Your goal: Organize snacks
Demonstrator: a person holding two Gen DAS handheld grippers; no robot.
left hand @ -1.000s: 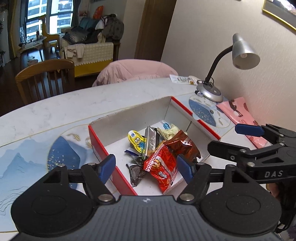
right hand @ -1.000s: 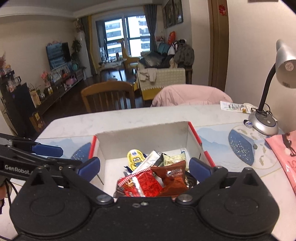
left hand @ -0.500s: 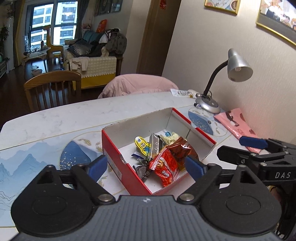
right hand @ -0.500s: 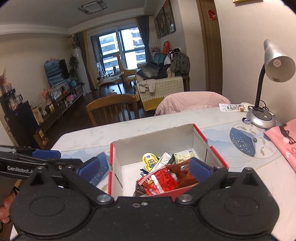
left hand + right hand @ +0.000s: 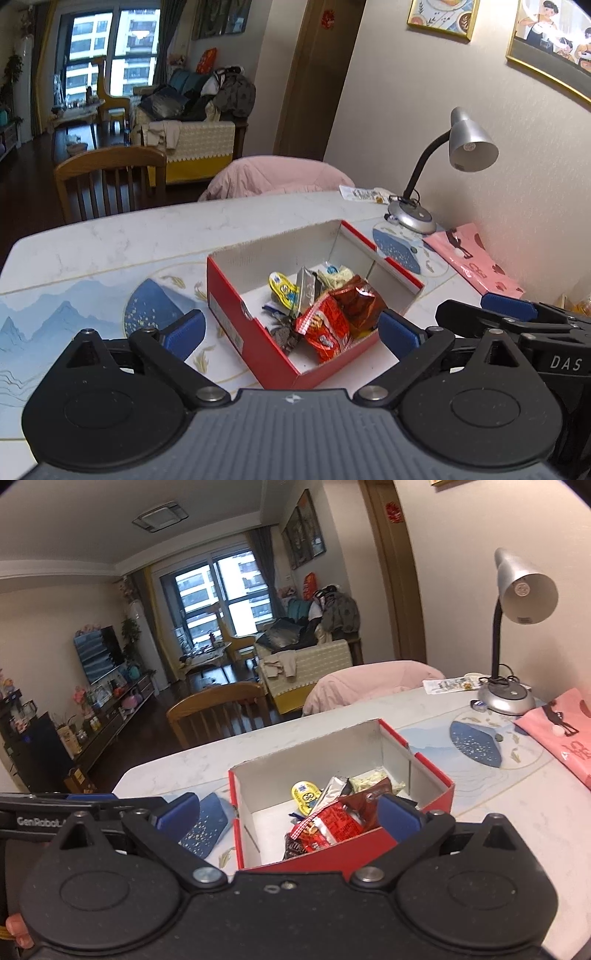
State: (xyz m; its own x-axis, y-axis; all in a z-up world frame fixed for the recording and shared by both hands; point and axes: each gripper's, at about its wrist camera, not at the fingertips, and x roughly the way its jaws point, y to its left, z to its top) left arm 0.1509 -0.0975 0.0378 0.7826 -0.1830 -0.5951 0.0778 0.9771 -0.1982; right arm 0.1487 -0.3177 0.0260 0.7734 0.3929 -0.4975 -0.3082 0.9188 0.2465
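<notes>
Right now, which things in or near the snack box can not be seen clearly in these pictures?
- Left wrist view: dark wrappers at the red box bottom, half buried under the red snack packet; brand unreadable.
- Right wrist view: the brown packet is partly covered by the right claw finger.
- Both views: the box's near floor is hidden by its front wall.

One red box [image 5: 258, 343]; two red snack packets [image 5: 327, 328]; one desk lamp [image 5: 469, 144]; two wooden chairs [image 5: 107, 177].
</notes>
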